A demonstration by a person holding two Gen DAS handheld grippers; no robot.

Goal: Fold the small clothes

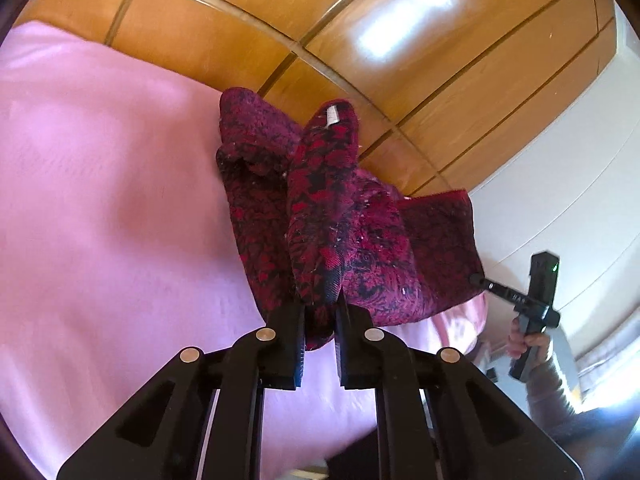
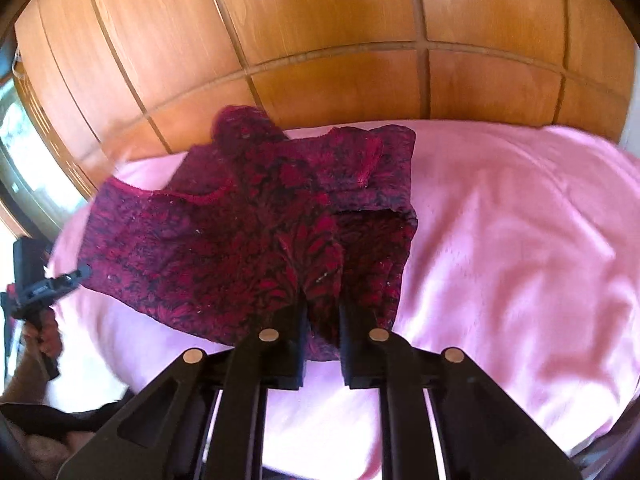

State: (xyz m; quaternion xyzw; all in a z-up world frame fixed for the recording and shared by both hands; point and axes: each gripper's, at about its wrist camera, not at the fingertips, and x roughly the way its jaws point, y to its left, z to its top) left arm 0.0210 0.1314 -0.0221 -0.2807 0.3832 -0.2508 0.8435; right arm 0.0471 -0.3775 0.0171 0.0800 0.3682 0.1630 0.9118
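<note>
A small dark red garment (image 1: 360,216) with a black pattern hangs lifted above the pink bed cover (image 1: 100,200). My left gripper (image 1: 322,300) is shut on a bunched edge of it, cloth pinched between the pads. In the same view my right gripper (image 1: 480,280) holds the garment's far corner, with a hand (image 1: 528,344) on its handle. In the right wrist view the garment (image 2: 224,248) spreads out leftwards, and my right gripper (image 2: 322,300) is shut on a fold of it. The left gripper (image 2: 85,270) grips the opposite corner at the left edge.
Behind the bed stands a glossy wooden panelled wardrobe (image 1: 360,20) (image 2: 320,20). A white wall (image 1: 560,184) is at the right of the left wrist view. The pink cover (image 2: 500,220) stretches wide to the right of the garment. A window (image 2: 16,152) shows at far left.
</note>
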